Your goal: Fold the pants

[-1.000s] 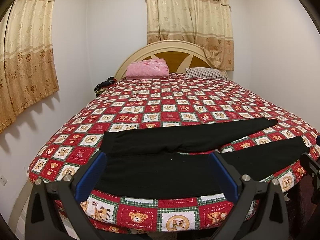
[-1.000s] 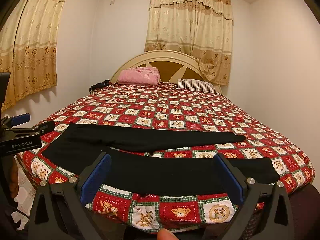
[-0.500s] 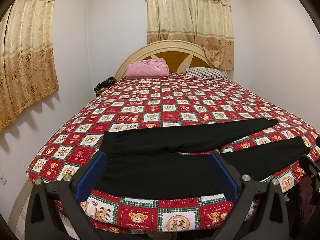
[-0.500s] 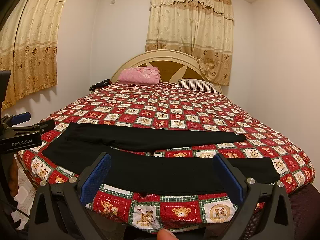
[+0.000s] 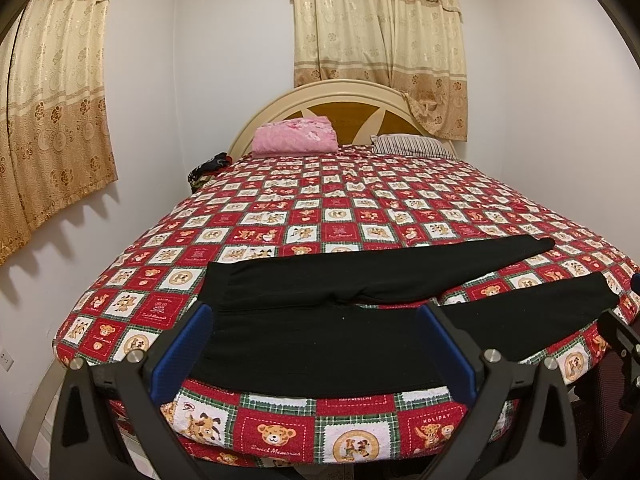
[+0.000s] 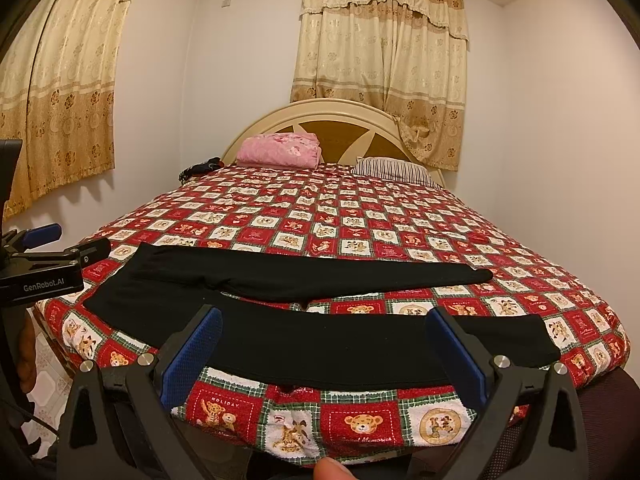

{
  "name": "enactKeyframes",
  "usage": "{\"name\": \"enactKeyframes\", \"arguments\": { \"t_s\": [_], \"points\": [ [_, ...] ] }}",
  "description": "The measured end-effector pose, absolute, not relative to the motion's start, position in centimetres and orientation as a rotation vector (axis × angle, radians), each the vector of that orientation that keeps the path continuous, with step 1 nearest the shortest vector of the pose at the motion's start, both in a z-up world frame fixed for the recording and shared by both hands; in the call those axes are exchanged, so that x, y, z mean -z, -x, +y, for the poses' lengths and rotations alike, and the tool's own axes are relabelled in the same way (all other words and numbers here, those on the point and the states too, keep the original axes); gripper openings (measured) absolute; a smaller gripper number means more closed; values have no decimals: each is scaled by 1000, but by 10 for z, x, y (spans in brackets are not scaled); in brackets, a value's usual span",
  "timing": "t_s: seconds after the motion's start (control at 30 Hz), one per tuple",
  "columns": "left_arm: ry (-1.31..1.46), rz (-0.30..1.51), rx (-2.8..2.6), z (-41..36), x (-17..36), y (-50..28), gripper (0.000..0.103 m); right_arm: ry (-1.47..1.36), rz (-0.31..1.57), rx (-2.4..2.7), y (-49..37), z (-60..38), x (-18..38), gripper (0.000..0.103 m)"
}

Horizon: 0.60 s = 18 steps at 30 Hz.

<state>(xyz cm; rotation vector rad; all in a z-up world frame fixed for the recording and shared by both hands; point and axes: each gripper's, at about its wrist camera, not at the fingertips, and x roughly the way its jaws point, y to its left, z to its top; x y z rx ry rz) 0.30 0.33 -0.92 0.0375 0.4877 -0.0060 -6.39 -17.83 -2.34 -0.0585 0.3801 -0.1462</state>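
Black pants (image 5: 320,320) lie flat along the near edge of the bed, waist at the left, both legs spread apart toward the right. They also show in the right wrist view (image 6: 304,332). My left gripper (image 5: 316,344) is open and empty, held just in front of the waist and seat part. My right gripper (image 6: 324,344) is open and empty, in front of the near leg. The left gripper's body shows at the left edge of the right wrist view (image 6: 44,264).
The bed (image 5: 360,208) has a red patchwork teddy-bear cover. A folded pink blanket (image 5: 294,136) and a striped pillow (image 5: 408,146) lie by the headboard. Walls and curtains stand close on the left and behind. A dark bundle (image 5: 208,168) sits at the bed's far left.
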Motion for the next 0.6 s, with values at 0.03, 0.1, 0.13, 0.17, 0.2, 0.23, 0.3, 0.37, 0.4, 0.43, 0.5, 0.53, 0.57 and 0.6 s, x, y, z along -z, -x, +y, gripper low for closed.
{"name": "enactKeyframes", "arguments": {
  "t_s": [0.03,0.1,0.13,0.17,0.2,0.23,0.3,0.37,0.4,0.43,0.5,0.53,0.57,0.6],
  "points": [
    [-36,487,7,3,9,-3,103,59,381,145,64,-178,24,102],
    [-39,487,5,3,9,-3,103,60,382,145,64,-179,23,102],
    [-39,487,6,3,9,-3,103,59,382,145,63,-179,24,102],
    [-37,487,7,3,9,-3,103,58,383,144,63,-179,24,102],
    [-37,488,8,3,9,-3,103,57,383,144,63,-179,23,102],
    [-38,489,8,3,10,-3,103,58,382,145,63,-179,24,102],
    [-39,491,9,4,11,-3,103,58,384,145,63,-179,23,102],
    [-38,490,8,3,11,-3,103,56,386,144,63,-181,23,102],
    [-38,490,9,4,11,-3,103,56,386,144,63,-181,24,102],
    [-37,489,7,3,11,-3,103,57,385,144,63,-180,24,102],
    [-38,490,8,3,11,-4,103,57,386,144,63,-181,24,102],
    [-37,491,8,4,12,-4,103,57,388,144,62,-181,24,102],
    [-37,491,7,4,12,-4,103,57,389,144,62,-181,24,102],
    [-37,492,6,4,12,-4,103,57,390,144,62,-181,24,102]
  ]
}}
